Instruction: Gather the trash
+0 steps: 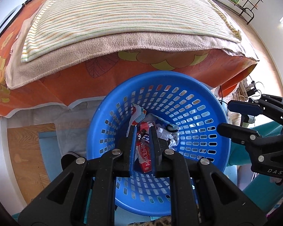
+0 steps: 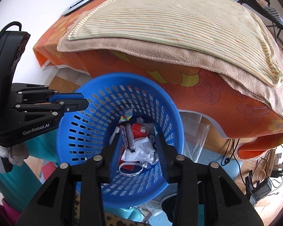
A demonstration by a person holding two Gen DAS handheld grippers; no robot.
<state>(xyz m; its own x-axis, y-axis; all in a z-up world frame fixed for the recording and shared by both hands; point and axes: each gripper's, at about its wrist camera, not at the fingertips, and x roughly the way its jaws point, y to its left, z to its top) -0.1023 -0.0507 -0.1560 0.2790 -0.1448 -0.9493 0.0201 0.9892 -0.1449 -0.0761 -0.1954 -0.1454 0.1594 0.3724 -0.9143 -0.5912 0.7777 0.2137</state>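
A blue slotted basket (image 1: pixel 160 75) (image 2: pixel 107 77) stands on the floor against an orange flowered cloth. Both grippers point down into it. My left gripper (image 1: pixel 143 130) is nearly closed, and a red printed wrapper (image 1: pixel 144 156) is pinched between its blue pads above the basket's floor. From the right wrist view the left gripper (image 2: pixel 84 99) shows at the basket's left rim. My right gripper (image 2: pixel 139 134) (image 1: pixel 224 116) has its fingers apart with nothing pressed between them. Under it lie crumpled white paper (image 2: pixel 141 150), a red packet (image 2: pixel 139 130), a striped wrapper (image 2: pixel 126 135) and a white ring (image 2: pixel 131 167).
A beige blanket (image 1: pixel 122 43) and a striped pillow (image 1: pixel 113 9) lie on the orange cloth (image 2: pixel 207 98) behind the basket. A clear plastic bag (image 2: pixel 196 137) sits right of the basket. Cables and a power strip (image 2: pixel 262 186) lie at the far right. Teal items (image 2: pixel 28 154) crowd the left.
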